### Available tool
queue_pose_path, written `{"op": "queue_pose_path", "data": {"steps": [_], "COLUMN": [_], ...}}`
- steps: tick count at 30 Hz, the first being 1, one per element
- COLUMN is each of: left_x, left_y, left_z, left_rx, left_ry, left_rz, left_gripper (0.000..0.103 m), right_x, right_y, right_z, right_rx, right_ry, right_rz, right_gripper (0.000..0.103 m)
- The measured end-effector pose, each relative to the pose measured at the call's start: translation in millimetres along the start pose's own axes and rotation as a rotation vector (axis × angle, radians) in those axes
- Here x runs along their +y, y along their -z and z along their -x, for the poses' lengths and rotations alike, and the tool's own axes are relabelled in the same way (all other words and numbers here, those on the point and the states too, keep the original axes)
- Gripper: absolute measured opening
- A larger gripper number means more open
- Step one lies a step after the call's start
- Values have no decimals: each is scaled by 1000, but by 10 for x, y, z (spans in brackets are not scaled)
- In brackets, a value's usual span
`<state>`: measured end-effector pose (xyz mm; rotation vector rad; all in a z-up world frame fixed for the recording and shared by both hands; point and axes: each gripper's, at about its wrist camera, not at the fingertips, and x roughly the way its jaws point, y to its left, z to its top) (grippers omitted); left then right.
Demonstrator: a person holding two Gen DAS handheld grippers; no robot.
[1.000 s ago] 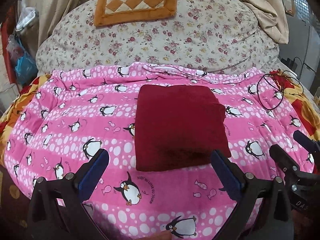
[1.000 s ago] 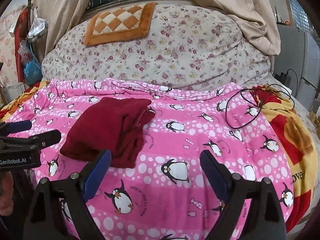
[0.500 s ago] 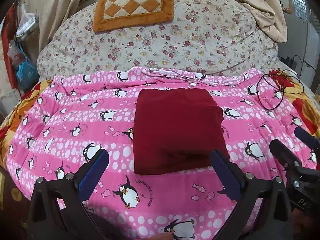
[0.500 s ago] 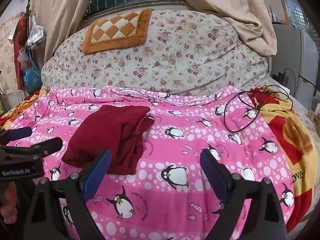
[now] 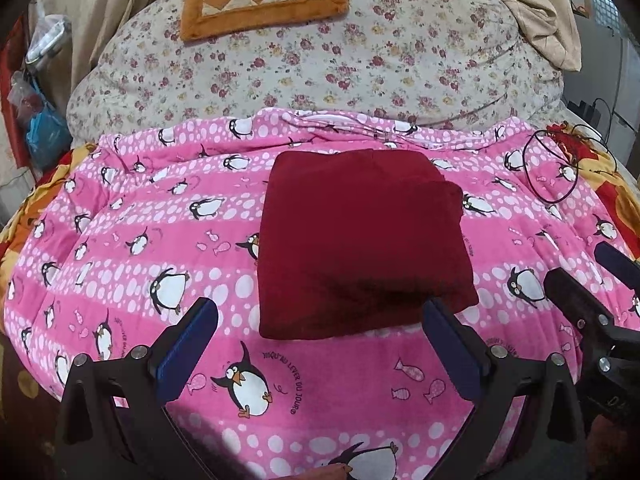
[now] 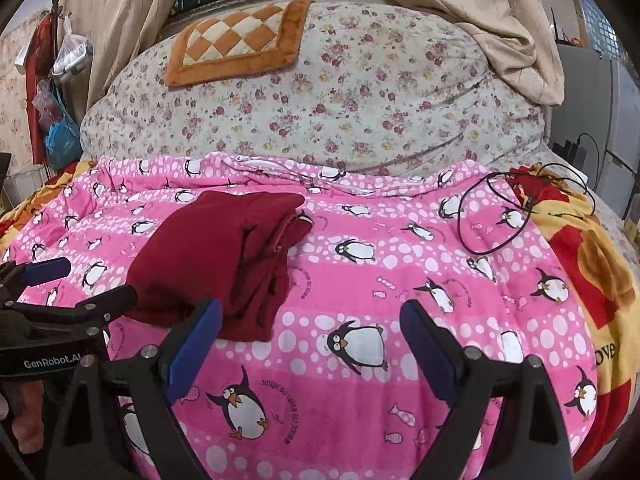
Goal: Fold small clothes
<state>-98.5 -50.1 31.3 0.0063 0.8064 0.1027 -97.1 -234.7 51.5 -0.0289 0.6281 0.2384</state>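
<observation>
Nearest the lens, the left gripper (image 5: 320, 340) hangs with jaws spread wide and empty, and dead ahead, just beyond its tips, lies the folded dark red garment (image 5: 360, 240) on the pink penguin blanket (image 5: 160, 240). The right gripper (image 6: 310, 338), jaws equally spread and holding nothing, has the garment off to its left, stacked fold edges facing it. The left looks the nearer one for any next touch. The bundle runs slightly longer front to back. Further off, a black cable loop (image 6: 500, 216), then the floral bedding (image 6: 360, 92) and checkered cushion (image 6: 236, 40)
</observation>
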Motion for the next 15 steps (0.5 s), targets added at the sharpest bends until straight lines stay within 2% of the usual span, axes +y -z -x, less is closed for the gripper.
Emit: {"op": "queue_pose_path", "data": {"steps": [15], "left_x": [16], "left_y": [56], "left_z": [-137], "left_rx": [34], "left_ry": [19], "left_rz": [16], "left_gripper": [96], "right_x": [40], "right_y": [14], "right_z": [-70], "right_rx": [10], "right_ry": [2], "right_rz": [19], "right_gripper": [93]}}
